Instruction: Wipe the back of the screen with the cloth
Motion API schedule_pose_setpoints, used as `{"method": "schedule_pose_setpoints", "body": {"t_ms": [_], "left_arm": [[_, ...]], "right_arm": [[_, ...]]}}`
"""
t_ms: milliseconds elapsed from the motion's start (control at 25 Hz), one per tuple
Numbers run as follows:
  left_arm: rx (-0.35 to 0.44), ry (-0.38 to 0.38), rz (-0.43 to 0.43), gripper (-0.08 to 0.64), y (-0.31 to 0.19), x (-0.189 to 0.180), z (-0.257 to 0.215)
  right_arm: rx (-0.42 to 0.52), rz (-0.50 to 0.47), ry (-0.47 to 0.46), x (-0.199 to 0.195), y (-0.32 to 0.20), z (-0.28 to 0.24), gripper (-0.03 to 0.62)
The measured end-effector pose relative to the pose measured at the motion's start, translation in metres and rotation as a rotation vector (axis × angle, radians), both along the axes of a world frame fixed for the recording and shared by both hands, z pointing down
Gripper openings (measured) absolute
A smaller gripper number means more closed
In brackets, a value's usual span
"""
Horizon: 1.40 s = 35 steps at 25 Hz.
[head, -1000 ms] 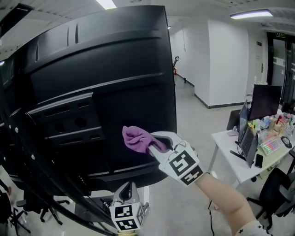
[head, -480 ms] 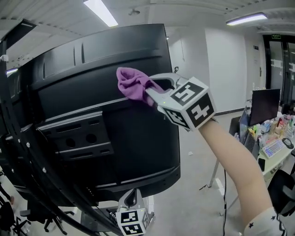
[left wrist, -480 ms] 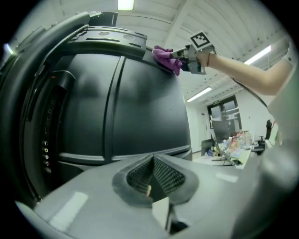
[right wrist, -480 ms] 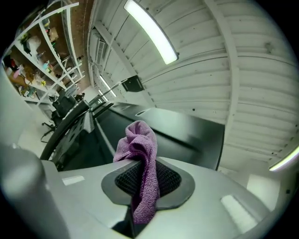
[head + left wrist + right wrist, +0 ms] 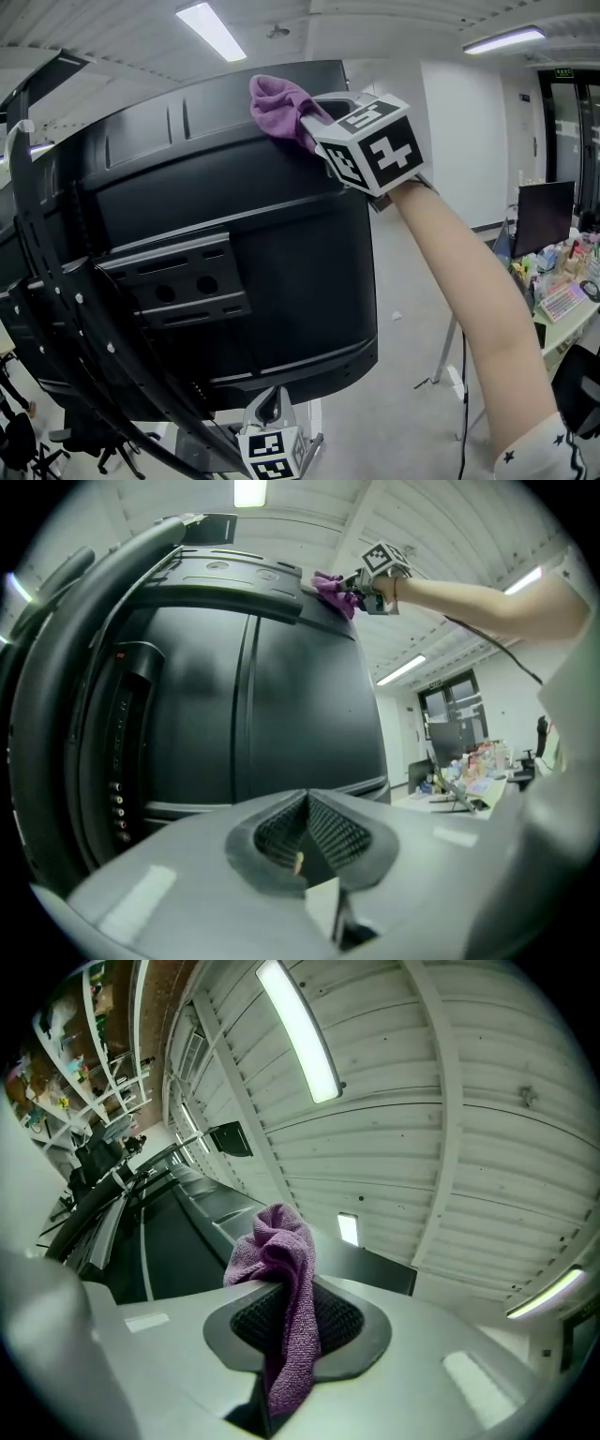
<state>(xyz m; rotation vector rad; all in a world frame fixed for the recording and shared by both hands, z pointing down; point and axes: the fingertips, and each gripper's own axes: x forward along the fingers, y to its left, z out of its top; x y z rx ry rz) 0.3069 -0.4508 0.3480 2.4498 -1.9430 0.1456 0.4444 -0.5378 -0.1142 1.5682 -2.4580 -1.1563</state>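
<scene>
Bright, even white light from long ceiling strip lights (image 5: pixel 211 30) overhead. Soft grey sheen on the upper back of the black screen (image 5: pixel 281 234), deeper shade beneath its lower edge. Heavy fisheye bending and black rounded corners in both gripper views. Blurred grey foreground there; purple cloth (image 5: pixel 281 1251) sharp, its weave plain to see.

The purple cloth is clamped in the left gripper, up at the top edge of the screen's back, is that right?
No: the right gripper view shows the cloth clamped in the right gripper, not the left gripper. It is at the top edge of the screen's back.
</scene>
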Motion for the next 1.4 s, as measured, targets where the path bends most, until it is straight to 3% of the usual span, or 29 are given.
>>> {"method": "schedule_pose_setpoints", "body": {"t_ms": [240, 520, 760, 1000, 1200, 1400], "left_arm": [[0.006, 0.003, 0.002, 0.008, 0.030, -0.017, -0.004], [0.004, 0.041, -0.066, 0.008, 0.101, -0.065, 0.003], [0.004, 0.050, -0.172, 0.008, 0.182, -0.139, 0.025], [-0.014, 0.051, -0.260, 0.008, 0.269, -0.214, 0.052], [-0.035, 0.059, -0.347, 0.008, 0.339, -0.268, 0.070], [-0.040, 0.061, -0.442, 0.008, 0.396, -0.318, 0.074]], "right_arm": [[-0.023, -0.046, -0.132, 0.004, 0.034, 0.047, 0.058], [-0.193, -0.234, -0.341, -0.029, 0.128, 0.199, 0.057], [-0.325, -0.243, -0.362, -0.088, 0.201, 0.349, 0.057], [-0.561, -0.307, -0.355, -0.169, 0.272, 0.478, 0.057], [-0.682, -0.392, -0.324, -0.232, 0.332, 0.525, 0.057], [-0.703, -0.507, -0.287, -0.301, 0.374, 0.525, 0.057]]}}
